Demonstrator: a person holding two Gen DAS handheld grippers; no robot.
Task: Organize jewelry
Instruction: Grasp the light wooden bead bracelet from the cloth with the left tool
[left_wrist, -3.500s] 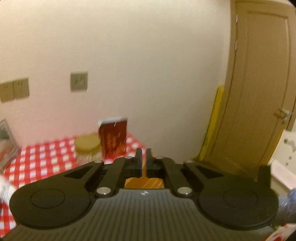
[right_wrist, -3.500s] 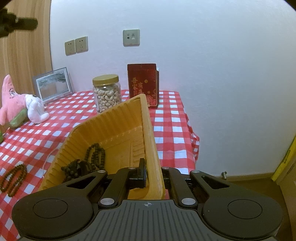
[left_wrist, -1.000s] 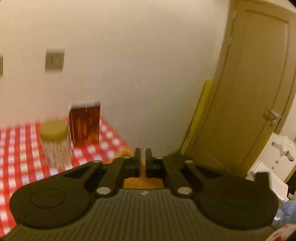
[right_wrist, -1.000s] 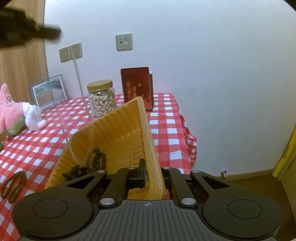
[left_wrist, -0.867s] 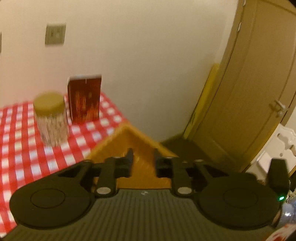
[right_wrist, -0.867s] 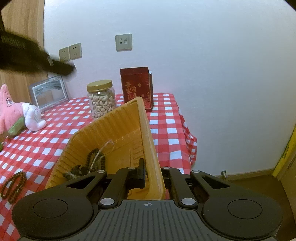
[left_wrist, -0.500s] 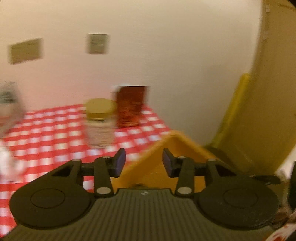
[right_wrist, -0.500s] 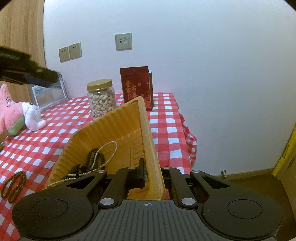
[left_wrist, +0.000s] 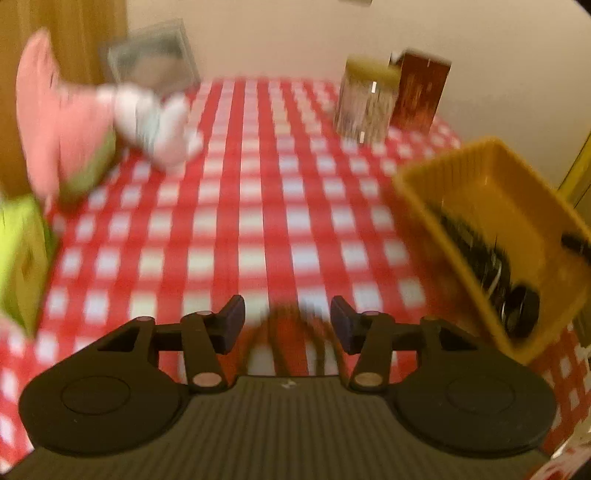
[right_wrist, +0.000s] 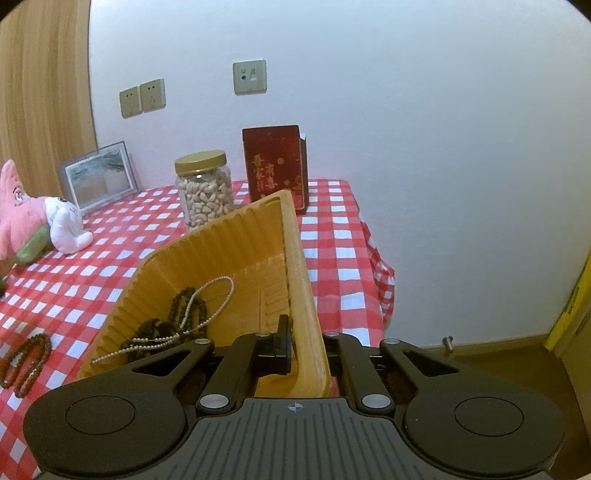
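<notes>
The right gripper (right_wrist: 308, 347) is clamping the near side wall of the orange tray (right_wrist: 236, 236) and is holding it tipped, its far end raised over the red-and-white checked tablecloth (right_wrist: 332, 254). The left gripper (left_wrist: 287, 325) is standing open with nothing pinched, its jaws having just been opening, and it is pointing down at a blurred brownish loop on the cloth that is probably the brown bead bracelet (right_wrist: 26, 360) lying outside the tray, near its left side. Inside the tray, a white pearl necklace (right_wrist: 218, 295) is draping over a pile of dark bead strands (right_wrist: 173, 321); its tail is reaching the low near-left corner and seemingly trailing over the rim there. That is the likeliest trouble: if the tilt is increasing or the tray is being jolted, the pearls could be slipping out onto the cloth. A grip on a thin wall could also be letting the tray twist. The left wrist view is badly smeared, so a hurried pinch could be catching the cloth or only one strand of the loop. Counted: one tray, one pearl necklace, one loose bracelet, at least two dark strands in the pile though the tangle is hiding the exact number, one jar of cashews (right_wrist: 204, 188), one red box (right_wrist: 275, 170), one picture frame (right_wrist: 98, 177), one pink starfish plush (right_wrist: 18, 214) and one white plush (right_wrist: 68, 225).
</notes>
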